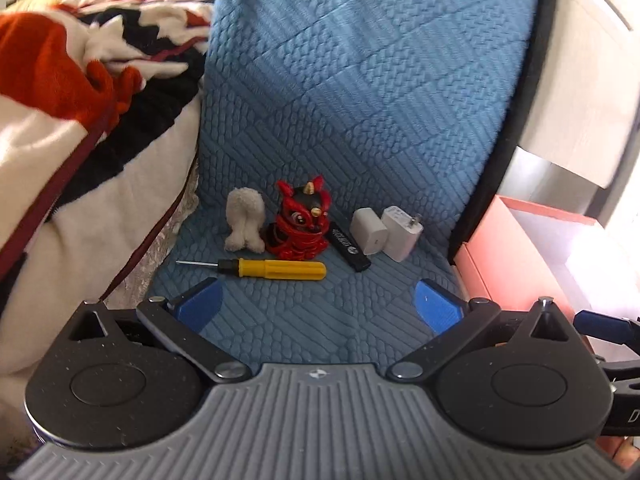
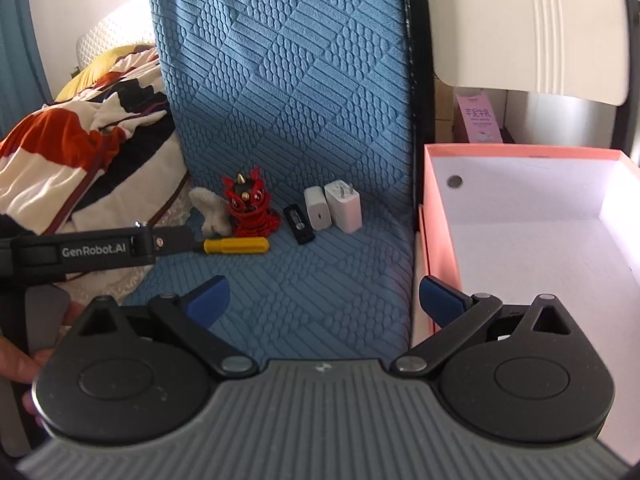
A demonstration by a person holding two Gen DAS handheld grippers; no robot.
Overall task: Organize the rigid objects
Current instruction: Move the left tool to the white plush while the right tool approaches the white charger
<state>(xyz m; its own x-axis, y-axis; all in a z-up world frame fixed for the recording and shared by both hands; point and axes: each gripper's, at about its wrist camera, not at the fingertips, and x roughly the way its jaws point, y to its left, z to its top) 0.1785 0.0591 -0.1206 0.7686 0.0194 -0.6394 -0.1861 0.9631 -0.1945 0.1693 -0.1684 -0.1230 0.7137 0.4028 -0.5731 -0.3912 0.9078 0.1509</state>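
Lying crosswise just ahead of the left gripper, the yellow-handled screwdriver points its shaft left on the blue quilted cushion. Both grippers are wide open and empty; the right gripper is nearer the pink cardboard box.

Both grippers same build. Left gripper: grey ribbed front plate with a small round logo at top centre, two black round housings with raised discs, black link arms on silver pivot pins, triangular cutouts at the outer corners, blue fingertips. Right gripper: identical grey ribbed plate, black housings, silver pins, blue fingertips. The left unit's black side bar reads "GenRobot.AI" in white, with a small screw near its end. Hand partly visible at the left edge; no sleeve shows.
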